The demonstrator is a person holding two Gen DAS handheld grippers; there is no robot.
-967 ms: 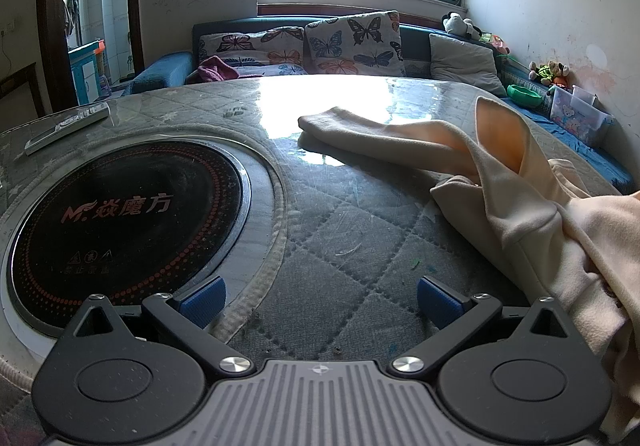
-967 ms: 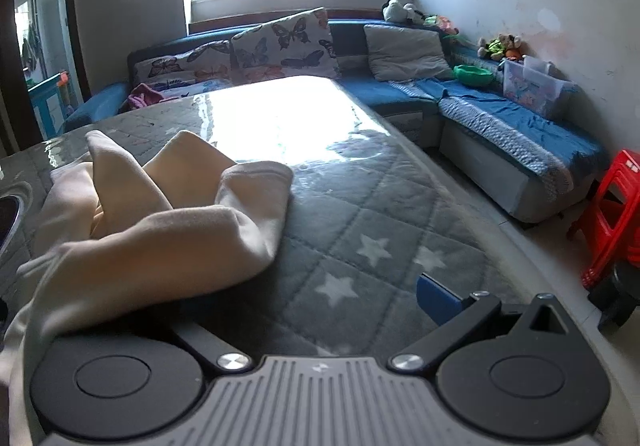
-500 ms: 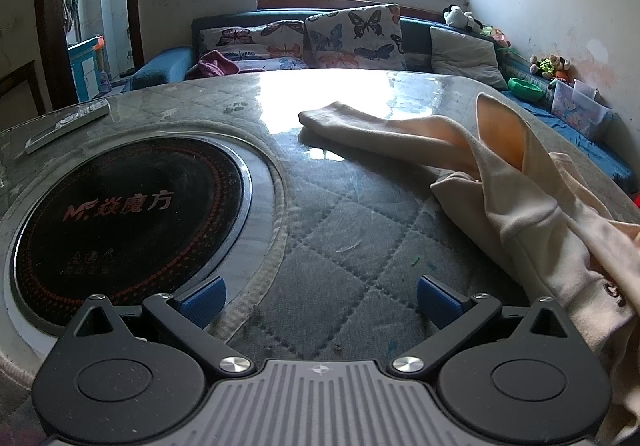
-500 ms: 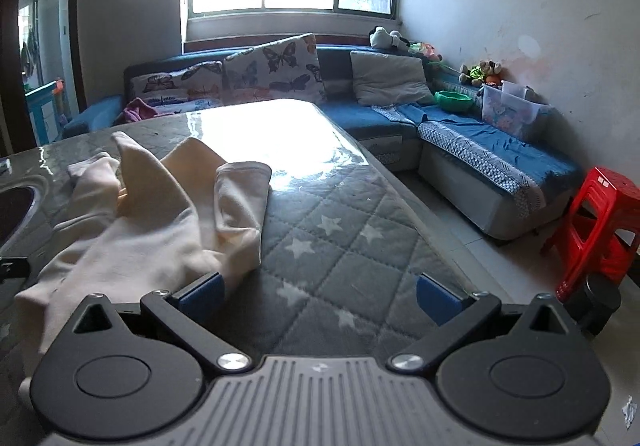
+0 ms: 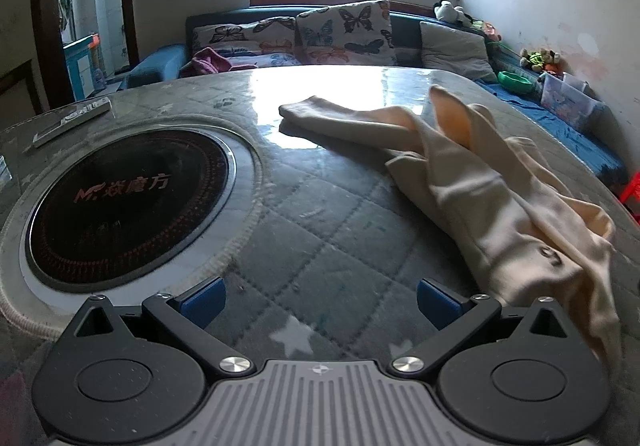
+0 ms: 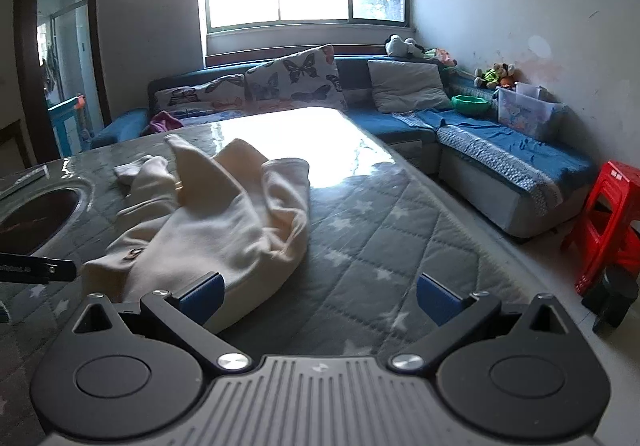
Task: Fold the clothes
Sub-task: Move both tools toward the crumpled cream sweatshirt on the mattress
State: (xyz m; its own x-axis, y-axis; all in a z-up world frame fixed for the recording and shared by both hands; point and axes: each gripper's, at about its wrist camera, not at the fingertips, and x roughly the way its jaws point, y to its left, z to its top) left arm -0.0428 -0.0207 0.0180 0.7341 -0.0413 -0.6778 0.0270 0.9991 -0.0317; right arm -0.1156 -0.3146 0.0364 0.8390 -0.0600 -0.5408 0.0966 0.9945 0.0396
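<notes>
Both claws gape, holding nothing: left gripper [image 5: 319, 302], right gripper [image 6: 318, 298]. Cream garment [image 5: 492, 202] lies crumpled at two o'clock, well inside the table [image 5: 320, 238] edge; cooktop [image 5: 124, 198] at ten.

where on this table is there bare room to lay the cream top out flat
Bare quilted cover lies between the round black cooktop and the cream garment, ahead of the open left tongs. More lies right of the garment, before the open right tongs, and on the glossy far end. The middle is crowded.
</notes>
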